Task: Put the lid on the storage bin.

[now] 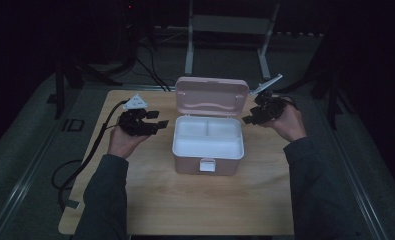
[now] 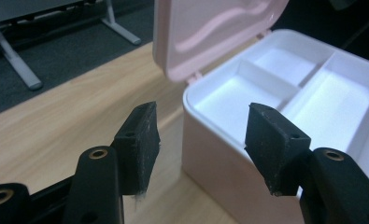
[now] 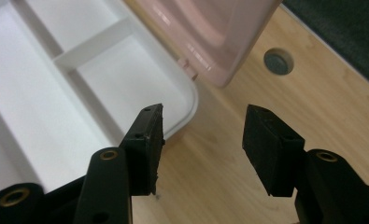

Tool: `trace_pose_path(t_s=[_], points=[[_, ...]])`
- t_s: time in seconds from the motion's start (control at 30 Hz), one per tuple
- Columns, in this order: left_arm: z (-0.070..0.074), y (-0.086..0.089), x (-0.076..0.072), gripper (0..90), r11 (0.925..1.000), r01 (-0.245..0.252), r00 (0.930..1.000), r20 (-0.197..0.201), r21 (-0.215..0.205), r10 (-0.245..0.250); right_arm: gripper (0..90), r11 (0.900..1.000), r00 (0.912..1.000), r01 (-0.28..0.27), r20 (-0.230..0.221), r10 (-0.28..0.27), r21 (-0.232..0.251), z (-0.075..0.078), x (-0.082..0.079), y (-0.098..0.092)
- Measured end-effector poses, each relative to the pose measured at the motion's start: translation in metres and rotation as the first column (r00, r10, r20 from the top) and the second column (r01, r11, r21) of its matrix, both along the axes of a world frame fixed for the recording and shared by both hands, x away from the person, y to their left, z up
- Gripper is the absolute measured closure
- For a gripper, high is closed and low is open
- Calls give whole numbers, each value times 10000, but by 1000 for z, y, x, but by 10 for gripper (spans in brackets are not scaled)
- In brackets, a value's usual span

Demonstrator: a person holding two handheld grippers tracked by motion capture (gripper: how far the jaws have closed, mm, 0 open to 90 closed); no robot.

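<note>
Pink box point(image 1: 208, 145) sits open on table point(image 1: 185, 200); left gripper point(image 2: 201, 128) and right gripper point(image 3: 203, 135) flank it, jaws wide, empty.

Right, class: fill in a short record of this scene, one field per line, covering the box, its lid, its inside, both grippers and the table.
box: pink box, middle of the table
lid: lid open, standing up at the back
inside: white tray with three compartments, nothing in them
left gripper: left gripper open, holds nothing, left of the box
right gripper: right gripper open, holds nothing, right of the box
table: wooden table
</note>
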State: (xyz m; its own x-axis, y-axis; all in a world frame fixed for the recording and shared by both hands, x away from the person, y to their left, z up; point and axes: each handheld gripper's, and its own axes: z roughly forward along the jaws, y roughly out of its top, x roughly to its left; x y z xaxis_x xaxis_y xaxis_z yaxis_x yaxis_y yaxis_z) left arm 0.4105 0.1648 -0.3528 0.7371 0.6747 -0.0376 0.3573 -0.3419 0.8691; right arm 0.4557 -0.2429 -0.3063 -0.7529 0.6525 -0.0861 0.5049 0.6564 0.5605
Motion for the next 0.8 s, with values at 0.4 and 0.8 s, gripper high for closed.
trace_pose_path(t_s=[0.4,0.8], points=[[26,-22,31,445,9977,349,9993,93,580,-355,517,9986,9987,163,480,-188,512,7,10,-2],[38,-41,51,476,9971,90,9997,231,760,-108,570,9962,9972,310,660,-364,813,11,22,7]])
